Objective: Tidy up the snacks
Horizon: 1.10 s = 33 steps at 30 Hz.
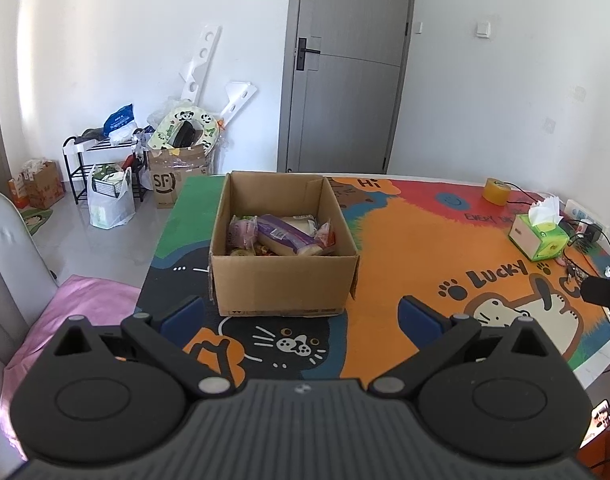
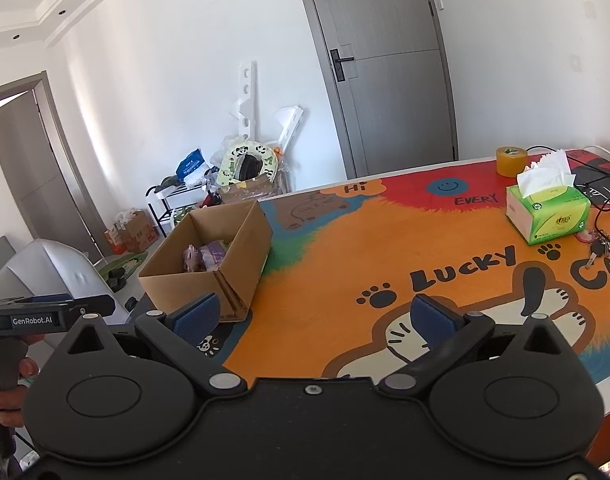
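Apparently snacks [image 1: 281,234] all boxed; both grippers empty.
Left gripper [image 1: 301,314] and right gripper [image 2: 315,314] hover wide apart over the bench [image 1: 405,248], short of the cardboard box [image 1: 283,280] (packets piled loosely inside, likely for containment).

"LUCKY" and "CA" are printed on the table mat [image 2: 425,240] just ahead of the right gripper [image 2: 315,316]; "Hi" and "EVERY" are read farther off. "GenRobot.AI" is marked on the left gripper [image 2: 45,312]. "SF" is printed on a floor carton [image 1: 165,184] beyond the left gripper's open fingers.
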Each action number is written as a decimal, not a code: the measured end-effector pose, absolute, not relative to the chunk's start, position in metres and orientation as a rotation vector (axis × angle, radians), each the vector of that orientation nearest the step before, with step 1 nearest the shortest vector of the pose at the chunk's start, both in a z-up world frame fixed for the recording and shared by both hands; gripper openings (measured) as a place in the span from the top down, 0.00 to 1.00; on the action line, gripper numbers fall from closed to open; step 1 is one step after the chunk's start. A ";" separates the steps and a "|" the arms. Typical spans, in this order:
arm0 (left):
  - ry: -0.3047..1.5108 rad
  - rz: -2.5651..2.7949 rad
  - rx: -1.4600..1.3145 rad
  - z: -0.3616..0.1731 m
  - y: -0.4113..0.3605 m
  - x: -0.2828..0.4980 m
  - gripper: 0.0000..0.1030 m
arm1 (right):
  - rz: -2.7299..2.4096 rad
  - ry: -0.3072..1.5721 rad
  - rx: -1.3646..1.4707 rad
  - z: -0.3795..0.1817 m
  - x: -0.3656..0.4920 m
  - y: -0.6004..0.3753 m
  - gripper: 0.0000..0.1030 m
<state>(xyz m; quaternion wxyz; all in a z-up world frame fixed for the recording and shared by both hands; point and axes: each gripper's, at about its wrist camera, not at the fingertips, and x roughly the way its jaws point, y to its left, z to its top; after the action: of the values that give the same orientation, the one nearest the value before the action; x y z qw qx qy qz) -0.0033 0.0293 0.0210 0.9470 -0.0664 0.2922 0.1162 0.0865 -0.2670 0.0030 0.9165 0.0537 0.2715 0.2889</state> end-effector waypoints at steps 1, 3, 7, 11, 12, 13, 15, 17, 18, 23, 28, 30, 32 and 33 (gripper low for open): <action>0.594 0.240 -0.135 0.021 0.029 -0.003 0.00 | 0.596 0.559 0.110 0.003 0.086 -0.267 0.00; 0.594 0.242 -0.136 0.021 0.030 -0.003 0.00 | 0.592 0.561 0.110 0.002 0.086 -0.267 0.00; 0.595 0.240 -0.131 0.021 0.031 -0.004 0.00 | 0.593 0.558 0.105 0.003 0.086 -0.267 0.00; 0.596 0.241 -0.130 0.021 0.031 -0.004 0.00 | 0.595 0.559 0.103 0.003 0.086 -0.266 0.00; 0.595 0.241 -0.130 0.021 0.031 -0.004 0.00 | 0.595 0.559 0.102 0.003 0.087 -0.266 0.00; 0.595 0.240 -0.131 0.021 0.031 -0.004 0.00 | 0.595 0.559 0.102 0.003 0.086 -0.266 0.00; 0.597 0.238 -0.131 0.021 0.031 -0.003 0.00 | 0.596 0.559 0.103 0.003 0.086 -0.266 0.00; 0.596 0.237 -0.128 0.021 0.030 -0.004 0.00 | 0.596 0.558 0.099 0.002 0.086 -0.265 0.00; 0.595 0.236 -0.128 0.021 0.030 -0.004 0.00 | 0.596 0.559 0.100 0.002 0.086 -0.264 0.00; 0.594 0.232 -0.121 0.021 0.027 -0.003 0.00 | 0.594 0.561 0.098 0.001 0.085 -0.263 0.00; 0.595 0.226 -0.120 0.022 0.026 -0.003 0.00 | 0.595 0.561 0.097 0.001 0.085 -0.264 0.00; 0.595 0.222 -0.121 0.022 0.026 -0.003 0.00 | 0.591 0.562 0.096 0.001 0.086 -0.263 0.00; 0.596 0.219 -0.121 0.022 0.026 -0.002 0.00 | 0.587 0.559 0.094 0.001 0.086 -0.263 0.00; 0.596 0.217 -0.122 0.022 0.026 -0.002 0.00 | 0.586 0.560 0.094 0.001 0.086 -0.263 0.00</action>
<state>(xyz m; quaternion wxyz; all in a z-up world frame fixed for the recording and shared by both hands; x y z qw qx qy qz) -0.0023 0.0257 0.0219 0.9483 -0.0597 0.2930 0.1067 0.0858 -0.2629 0.0012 0.9179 0.0457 0.2724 0.2849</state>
